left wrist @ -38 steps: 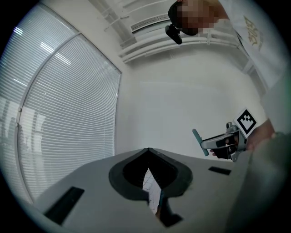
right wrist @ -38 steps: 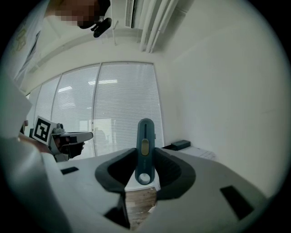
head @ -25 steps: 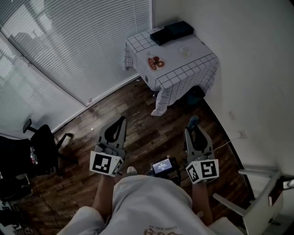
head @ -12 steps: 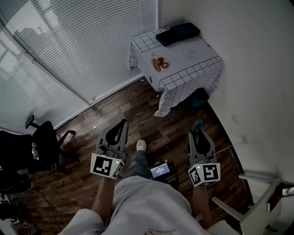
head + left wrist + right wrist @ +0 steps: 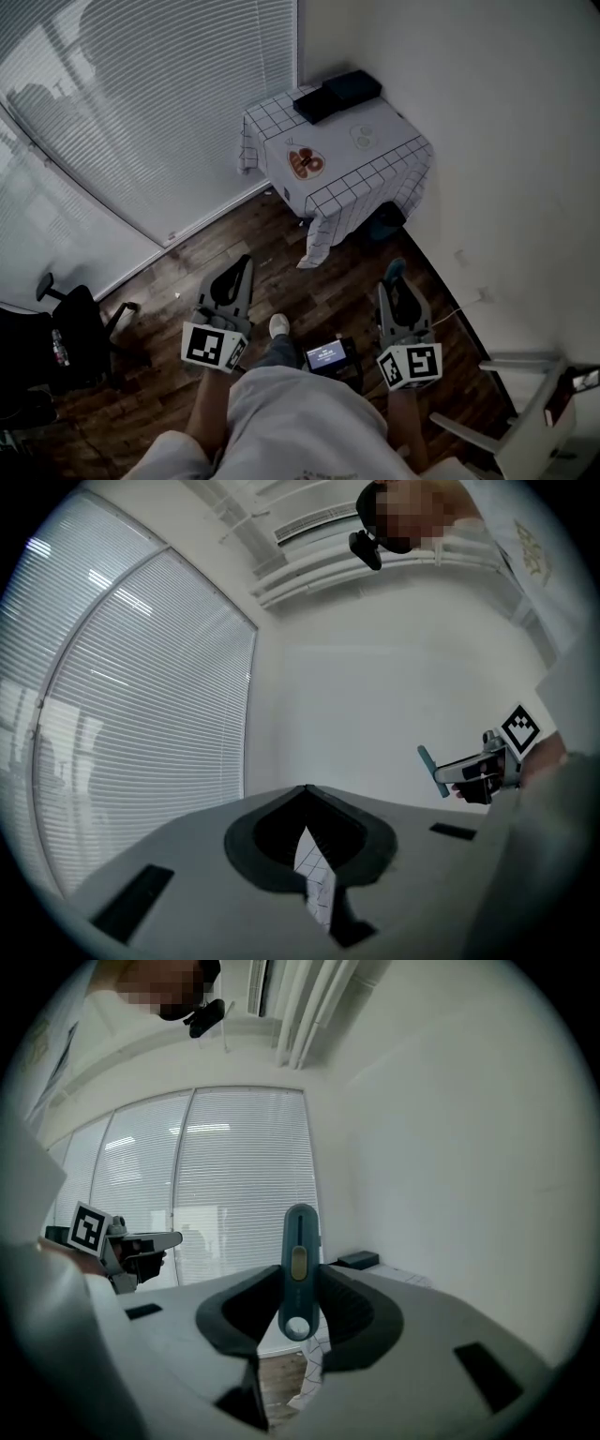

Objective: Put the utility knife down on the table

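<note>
Right claw (image 5: 395,274) is pinching blue utility knife (image 5: 299,1269) upright; left claw (image 5: 245,263) is sitting pressed together, empty; checked-cloth surface (image 5: 392,156) is standing well apart, ahead.

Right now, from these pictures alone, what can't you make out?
Head view: what lies on the plate on the table is too small to name.
Head view: the dark thing under the table is half hidden by the cloth.
Head view: the right gripper covers all but the blue tip of the utility knife.
Left gripper view: the left gripper's own body hides the table, bar a sliver of cloth.
</note>
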`<state>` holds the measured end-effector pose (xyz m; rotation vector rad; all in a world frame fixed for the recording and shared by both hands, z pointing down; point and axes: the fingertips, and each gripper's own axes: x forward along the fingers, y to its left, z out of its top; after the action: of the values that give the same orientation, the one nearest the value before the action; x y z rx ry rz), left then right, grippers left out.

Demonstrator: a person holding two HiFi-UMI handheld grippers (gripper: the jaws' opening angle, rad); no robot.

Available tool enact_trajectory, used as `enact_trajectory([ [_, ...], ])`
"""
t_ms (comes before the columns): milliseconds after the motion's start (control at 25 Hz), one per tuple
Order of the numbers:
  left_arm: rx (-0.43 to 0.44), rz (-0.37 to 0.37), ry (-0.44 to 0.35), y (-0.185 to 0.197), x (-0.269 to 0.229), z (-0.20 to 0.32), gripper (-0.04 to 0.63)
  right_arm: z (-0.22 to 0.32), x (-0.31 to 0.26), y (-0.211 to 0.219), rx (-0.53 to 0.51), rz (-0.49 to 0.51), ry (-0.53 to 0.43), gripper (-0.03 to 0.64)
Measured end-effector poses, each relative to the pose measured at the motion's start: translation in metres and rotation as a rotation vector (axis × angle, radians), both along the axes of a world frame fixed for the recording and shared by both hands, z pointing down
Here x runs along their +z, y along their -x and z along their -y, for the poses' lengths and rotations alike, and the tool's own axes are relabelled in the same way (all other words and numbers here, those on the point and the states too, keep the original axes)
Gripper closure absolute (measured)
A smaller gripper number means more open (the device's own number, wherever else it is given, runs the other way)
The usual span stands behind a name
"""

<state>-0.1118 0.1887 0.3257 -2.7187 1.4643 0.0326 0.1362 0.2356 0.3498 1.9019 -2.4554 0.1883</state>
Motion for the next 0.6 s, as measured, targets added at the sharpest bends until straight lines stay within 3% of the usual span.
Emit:
enact_trajectory([
  [600, 0.058, 0.001, -0.043, 0.020, -0.015, 0.100, 0.588, 0.091, -0.019, 0.029, 0.051, -0.031, -0.026, 0.485],
])
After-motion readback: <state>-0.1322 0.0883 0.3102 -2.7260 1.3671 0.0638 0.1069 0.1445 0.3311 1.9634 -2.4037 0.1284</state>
